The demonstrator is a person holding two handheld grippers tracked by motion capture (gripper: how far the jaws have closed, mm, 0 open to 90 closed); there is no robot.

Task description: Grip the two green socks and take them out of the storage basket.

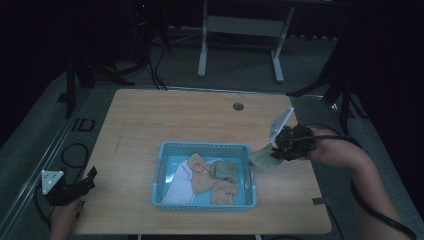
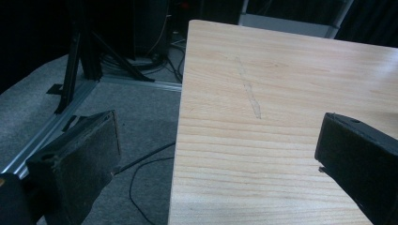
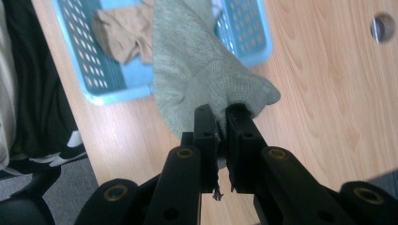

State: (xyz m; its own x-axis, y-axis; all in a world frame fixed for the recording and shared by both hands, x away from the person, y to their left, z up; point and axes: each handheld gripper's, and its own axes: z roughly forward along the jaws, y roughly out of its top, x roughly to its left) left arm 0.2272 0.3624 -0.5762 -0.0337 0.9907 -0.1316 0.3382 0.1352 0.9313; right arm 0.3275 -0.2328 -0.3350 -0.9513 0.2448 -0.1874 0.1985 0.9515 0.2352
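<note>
high view: right gripper carries a grey-green sock just beside the blue basket, probably to sort it; left gripper view: jaws apart, idle over the table edge; right gripper view: jaws clamped on the sock's edge so it hangs.

The right gripper holds a green sock just past the right side of the blue basket. More socks lie inside (tan ones mostly). The left gripper waits far off.
</note>
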